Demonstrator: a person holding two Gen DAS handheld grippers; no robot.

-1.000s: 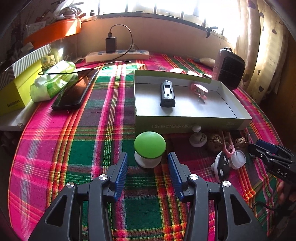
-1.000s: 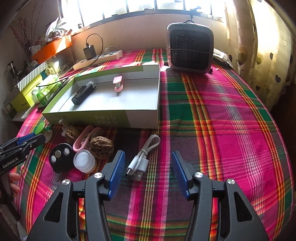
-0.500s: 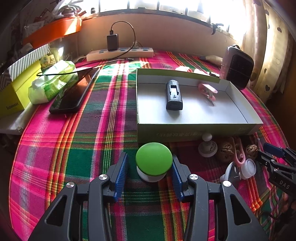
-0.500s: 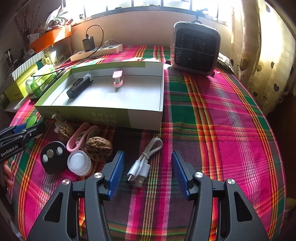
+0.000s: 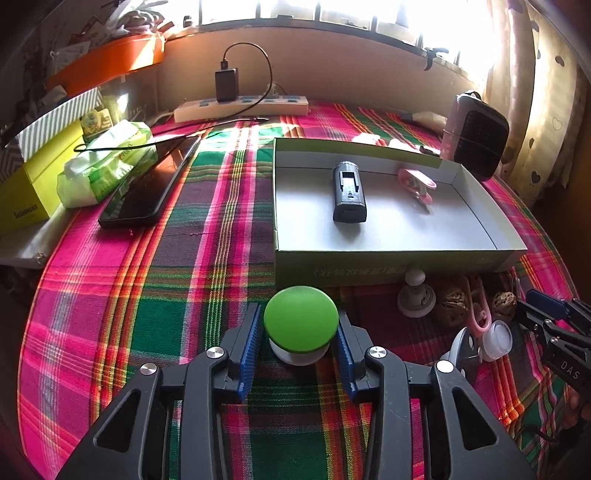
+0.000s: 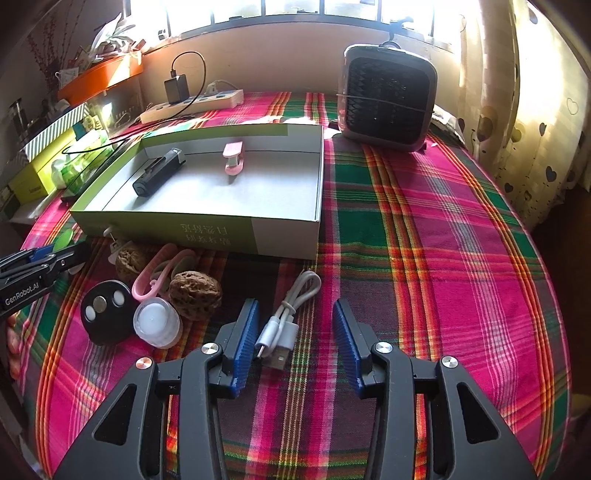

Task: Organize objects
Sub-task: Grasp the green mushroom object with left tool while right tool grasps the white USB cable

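Right tongs (image 6: 295, 332) astride coiled white USB cable (image 6: 286, 321) on plaid surface (image 6: 443, 258); jaws just closing, pads clear of cable. Left: walnut (image 6: 195, 293), white cap (image 6: 157, 323), black remote (image 6: 105, 310). Behind: shallow box (image 6: 221, 225) holding black device (image 6: 159, 177), pink clip (image 6: 233, 158).

Home interior, likely living room or bedroom corner. Table under plaid cloth (image 6: 443, 229) in pink, green, red. Sunlit window (image 5: 369, 14) behind, heart-print curtain (image 6: 535, 122) at right. Power strip (image 5: 240, 107) with charger plugged in along wall ledge. Small desktop heater or fan (image 6: 388, 96), phone (image 5: 147, 188), wipes pack (image 5: 103, 162), yellow box (image 5: 33, 184), orange tray (image 5: 107, 59) heaped with papers. Household clutter, no work equipment.
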